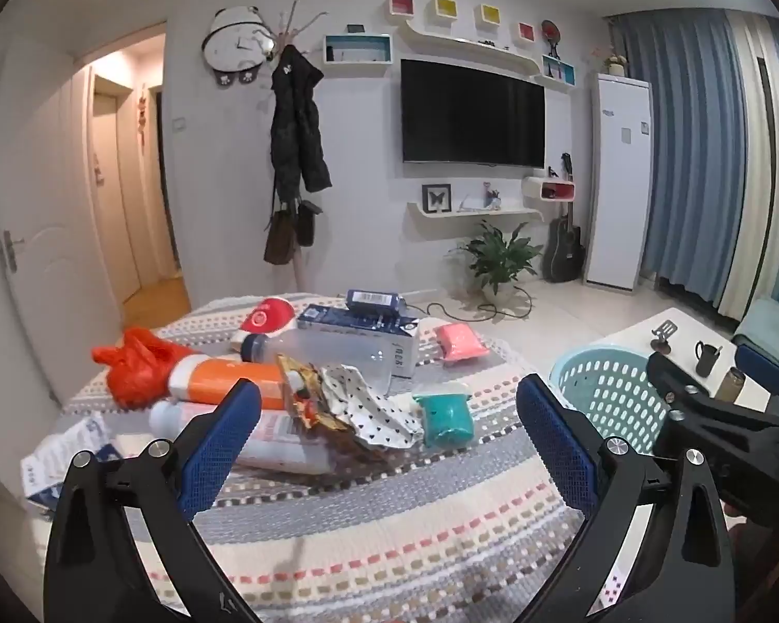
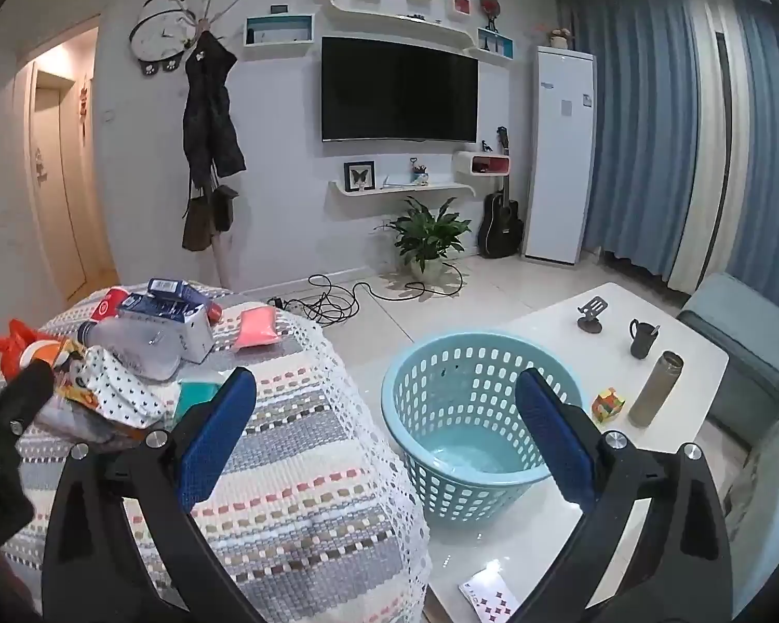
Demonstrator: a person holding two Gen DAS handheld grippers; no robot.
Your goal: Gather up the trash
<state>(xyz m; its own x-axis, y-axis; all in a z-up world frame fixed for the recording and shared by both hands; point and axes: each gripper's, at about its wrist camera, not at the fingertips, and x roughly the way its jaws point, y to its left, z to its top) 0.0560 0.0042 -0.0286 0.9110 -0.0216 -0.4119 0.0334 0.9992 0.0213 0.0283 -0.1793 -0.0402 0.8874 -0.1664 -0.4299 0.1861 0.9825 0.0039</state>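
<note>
Both left gripper point(image 1: 389, 415) and right gripper point(image 2: 387, 410) gape wide, empty; milk carton point(image 1: 358, 335) print unreadable, barcode visible, centre frame; basket point(image 2: 472, 415) lower centre.

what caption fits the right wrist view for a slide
Open right gripper hovers over the empty blue basket, trash pile at left.

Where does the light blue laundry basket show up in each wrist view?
Left wrist view: the basket sits at right of centre, beyond the right finger of the left tongs, partly hidden by the right tongs.
Right wrist view: basket low at centre, between the open fingers.
Shared landmark: the pink packet on the striped cloth.
</note>
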